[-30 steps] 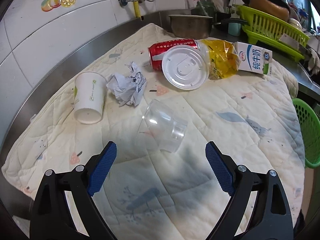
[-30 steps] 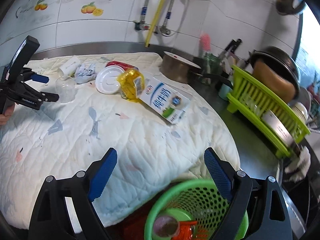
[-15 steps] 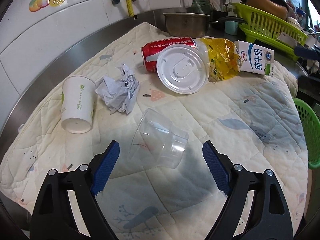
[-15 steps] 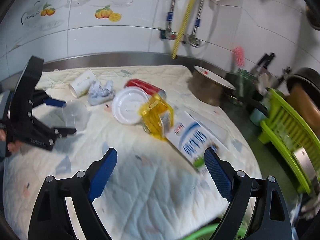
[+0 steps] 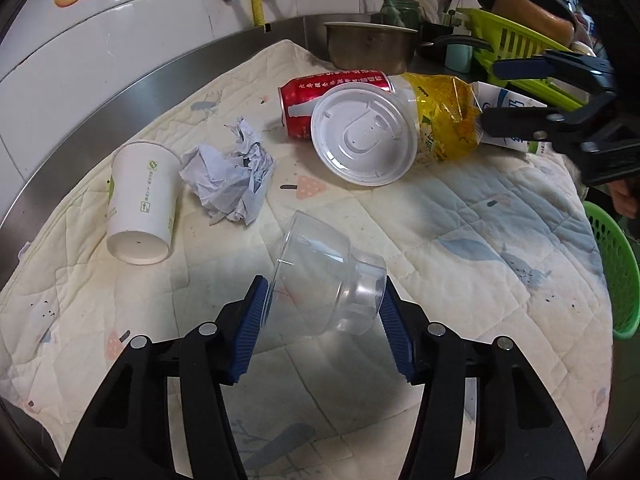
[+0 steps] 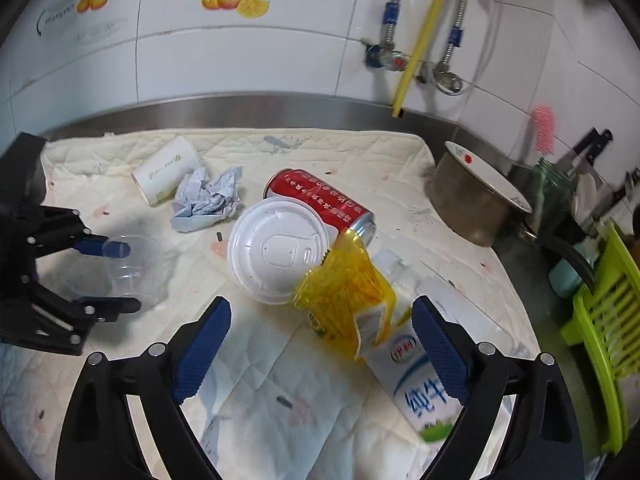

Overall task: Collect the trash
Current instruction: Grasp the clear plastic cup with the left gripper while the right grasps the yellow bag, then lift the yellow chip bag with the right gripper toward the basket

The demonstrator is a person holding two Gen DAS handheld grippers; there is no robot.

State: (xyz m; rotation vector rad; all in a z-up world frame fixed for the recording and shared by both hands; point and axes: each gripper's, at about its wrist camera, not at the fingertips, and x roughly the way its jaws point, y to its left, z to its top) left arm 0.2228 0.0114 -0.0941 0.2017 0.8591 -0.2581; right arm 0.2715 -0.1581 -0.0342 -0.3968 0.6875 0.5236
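Since a second ago the left gripper (image 5: 322, 316) has advanced and narrowed until its pads touch the clear plastic cup (image 5: 328, 280), lying tipped on the quilted cloth over the counter (image 5: 120, 92); the right gripper (image 6: 320, 344), fingers spread and empty, has swung from the green basket (image 5: 612, 272) over the yellow bag (image 6: 344, 300); squeeze gently, since thin plastic likely buckles or slips, then lift straight.

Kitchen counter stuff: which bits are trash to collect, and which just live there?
Trash: clear plastic cup, paper cup, crumpled paper, red can, white lid, yellow wrapper, milk carton.
Not trash: metal pot, dish rack, quilted mat.
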